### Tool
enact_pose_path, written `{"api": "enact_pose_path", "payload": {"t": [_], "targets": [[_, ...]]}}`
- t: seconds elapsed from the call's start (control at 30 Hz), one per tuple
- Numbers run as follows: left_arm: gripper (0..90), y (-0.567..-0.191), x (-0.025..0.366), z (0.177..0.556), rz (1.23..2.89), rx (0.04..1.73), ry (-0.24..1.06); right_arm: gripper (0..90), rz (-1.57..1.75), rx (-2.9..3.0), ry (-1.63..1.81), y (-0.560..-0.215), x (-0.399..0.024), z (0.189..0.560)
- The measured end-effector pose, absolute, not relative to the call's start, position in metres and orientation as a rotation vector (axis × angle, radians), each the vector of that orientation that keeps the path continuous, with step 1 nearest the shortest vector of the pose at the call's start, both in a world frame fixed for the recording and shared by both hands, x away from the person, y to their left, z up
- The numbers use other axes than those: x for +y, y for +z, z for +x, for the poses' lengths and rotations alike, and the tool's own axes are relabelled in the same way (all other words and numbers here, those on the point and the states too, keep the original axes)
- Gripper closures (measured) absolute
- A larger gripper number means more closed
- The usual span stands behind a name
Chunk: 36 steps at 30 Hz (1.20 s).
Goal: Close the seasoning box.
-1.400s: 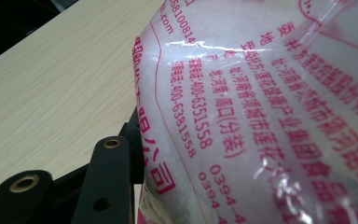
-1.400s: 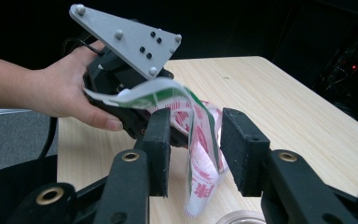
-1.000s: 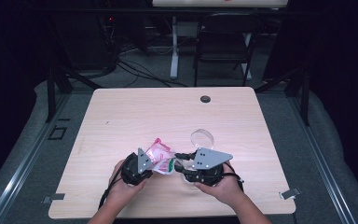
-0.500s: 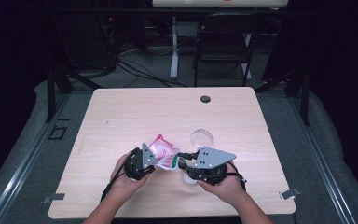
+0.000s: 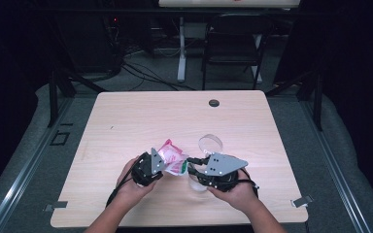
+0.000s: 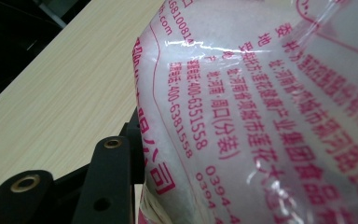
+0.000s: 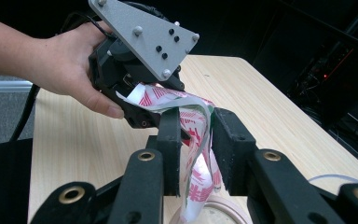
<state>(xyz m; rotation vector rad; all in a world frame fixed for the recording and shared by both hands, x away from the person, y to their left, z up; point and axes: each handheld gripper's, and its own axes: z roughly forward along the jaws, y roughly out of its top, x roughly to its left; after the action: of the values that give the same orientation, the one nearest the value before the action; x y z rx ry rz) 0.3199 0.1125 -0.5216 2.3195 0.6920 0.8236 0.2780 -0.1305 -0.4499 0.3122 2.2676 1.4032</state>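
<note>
A pink-and-white printed plastic bag (image 5: pixel 170 156) hangs between the two grippers near the table's front. My left gripper (image 5: pixel 159 164) is shut on its lower body. The bag (image 6: pixel 261 116) bulges beside one black finger (image 6: pixel 114 172) in the left gripper view. My right gripper (image 7: pixel 193 140) has just been closing, and its pads now pinch the bag's flat end strip (image 7: pixel 198 182). The other hand's gripper (image 7: pixel 149 100) holds the bag beyond it. A clear round container (image 5: pixel 197 183) stands under the right gripper (image 5: pixel 190 165), its rim (image 7: pixel 223 205) below the strip.
A clear round lid (image 5: pixel 210 142) lies on the wooden table (image 5: pixel 126 121) just behind the right gripper. A dark grommet (image 5: pixel 214 103) sits near the far edge. A chair (image 5: pixel 233 43) and cables stand beyond the table.
The left gripper and the bag have edged slightly toward the right gripper. The right hand has kept its place.
</note>
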Motion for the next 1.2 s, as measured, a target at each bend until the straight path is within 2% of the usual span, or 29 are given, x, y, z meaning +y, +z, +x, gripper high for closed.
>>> {"api": "enact_pose_path", "payload": {"t": [0.13, 0.17, 0.3, 0.63, 1.2], "targets": [[57.6, -0.521, 0.111, 0.321, 2.325, 0.694, 0.839, 78.6, 0.305, 2.282, 1.393, -0.450, -0.132, 0.278], [57.7, -0.520, 0.111, 0.322, 2.332, 0.687, 0.847, 84.0, 0.304, 2.288, 1.386, -0.449, -0.132, 0.278], [57.8, -0.518, 0.109, 0.323, 2.335, 0.679, 0.872, 89.7, 0.298, 2.299, 1.379, -0.449, -0.133, 0.278], [57.9, -0.513, 0.108, 0.329, 2.313, 0.702, 0.920, 90.0, 0.259, 2.343, 1.368, -0.452, -0.130, 0.275], [58.2, -0.503, 0.099, 0.330, 2.328, 0.649, 1.064, 90.0, 0.283, 2.374, 1.383, -0.455, -0.140, 0.277]]}}
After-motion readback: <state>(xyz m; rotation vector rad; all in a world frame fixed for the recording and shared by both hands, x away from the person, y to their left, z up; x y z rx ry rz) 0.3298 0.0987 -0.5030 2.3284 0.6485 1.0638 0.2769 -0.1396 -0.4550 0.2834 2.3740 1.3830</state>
